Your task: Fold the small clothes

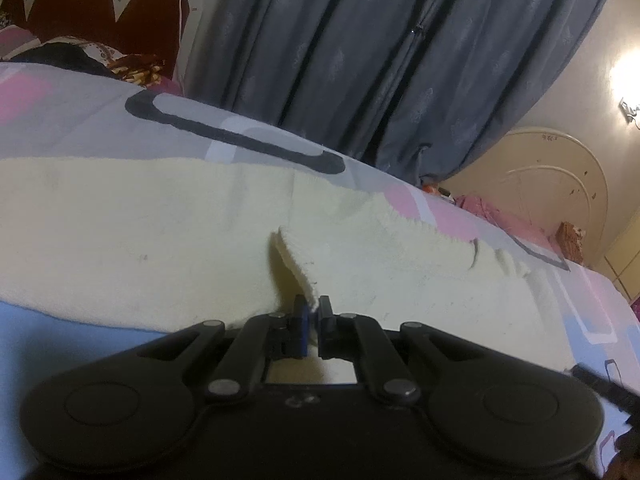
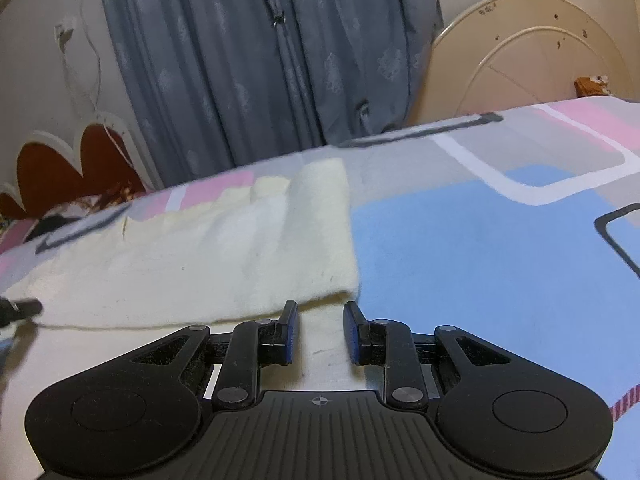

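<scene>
On the bed [image 1: 80, 128], over a bedspread of grey, pink and blue blocks, a cream knitted garment [image 1: 140, 240] lies spread flat; its far edge runs jagged along the pink patches, and its near edge lies just ahead of both claws. At that near edge the left claw [image 1: 313, 316] is closed on a raised fold of the cream knit, the cloth pinched between its pads and lifted into a small peak above the flat part. Right of the garment in the right wrist view, a wide stretch of blue bedspread [image 2: 480, 260] lies bare; the cloth's right edge runs straight from far to near and ends in a corner just ahead of the right claw [image 2: 320, 334]. That claw stands partly open, its blue-faced pads apart with cream cloth showing in the gap; the pads do not press on it.

Beyond the bed hang grey curtains [image 1: 340, 60]; a dark red headboard [image 1: 100, 4] with a scalloped cream border stands at one end and a cream arched footboard [image 2: 520, 60] at the other.

Only the left wrist view shows the pinched fold, a lit wall lamp [image 1: 628, 76] and pillows [image 1: 80, 54] by the headboard; only the right wrist view shows the garment's straight right edge, the open blue area, and a white cable [image 2: 88, 68] hanging on the wall; at its left border a dark tip of the other tool [image 2: 20, 306] rests over the cloth.
</scene>
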The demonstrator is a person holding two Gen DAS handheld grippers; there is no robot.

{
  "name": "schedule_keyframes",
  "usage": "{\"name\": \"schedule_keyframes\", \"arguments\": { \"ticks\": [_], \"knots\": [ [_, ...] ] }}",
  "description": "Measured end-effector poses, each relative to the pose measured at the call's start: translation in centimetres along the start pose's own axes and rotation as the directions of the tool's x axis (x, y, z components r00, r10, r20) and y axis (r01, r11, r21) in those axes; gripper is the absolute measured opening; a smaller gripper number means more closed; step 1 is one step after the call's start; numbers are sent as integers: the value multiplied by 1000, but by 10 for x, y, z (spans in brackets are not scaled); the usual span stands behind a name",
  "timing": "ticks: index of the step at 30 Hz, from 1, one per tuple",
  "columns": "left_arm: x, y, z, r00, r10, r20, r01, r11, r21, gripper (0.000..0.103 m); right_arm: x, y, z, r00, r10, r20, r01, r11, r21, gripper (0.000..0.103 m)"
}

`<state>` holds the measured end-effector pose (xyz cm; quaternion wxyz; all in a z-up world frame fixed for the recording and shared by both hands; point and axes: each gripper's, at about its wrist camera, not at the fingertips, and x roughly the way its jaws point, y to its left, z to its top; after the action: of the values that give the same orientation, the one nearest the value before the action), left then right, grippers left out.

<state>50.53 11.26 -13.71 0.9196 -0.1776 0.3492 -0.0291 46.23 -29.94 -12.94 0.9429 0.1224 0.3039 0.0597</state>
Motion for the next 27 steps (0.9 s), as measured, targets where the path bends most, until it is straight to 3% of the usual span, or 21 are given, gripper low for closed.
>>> {"name": "schedule_keyframes", "arguments": {
  "ticks": [3,6,8,10,18,20,23,27],
  "knots": [
    [0,0,-3,1000,4,0,-4,1000,-2,4,-7,2,6,999,3,48,-3,1000,-6,25],
    [-2,2,-4,1000,4,5,-4,1000,-4,4,2,2,11,999,3,32,-3,1000,-15,10],
    [0,3,-4,1000,7,1,-7,1000,-6,4,13,2,12,1000,-23,-3,23,999,-38,6],
    [2,4,-3,1000,7,-7,-7,1000,-6,4,25,-1,8,998,-37,-52,35,999,-39,5],
    [-4,3,-4,1000,17,19,-18,1000,10,4,0,-11,13,998,-26,53,25,999,20,5],
    [-2,5,-5,1000,22,14,-22,1000,5,4,4,-11,15,999,-15,41,15,1000,13,5],
    [1,7,-8,1000,23,15,-23,1000,1,4,24,-7,8,997,-41,-69,39,999,-32,5],
    [2,7,-6,1000,27,5,-28,999,22,8,21,-8,9,997,-38,-60,35,998,-53,5]
  ]
}}
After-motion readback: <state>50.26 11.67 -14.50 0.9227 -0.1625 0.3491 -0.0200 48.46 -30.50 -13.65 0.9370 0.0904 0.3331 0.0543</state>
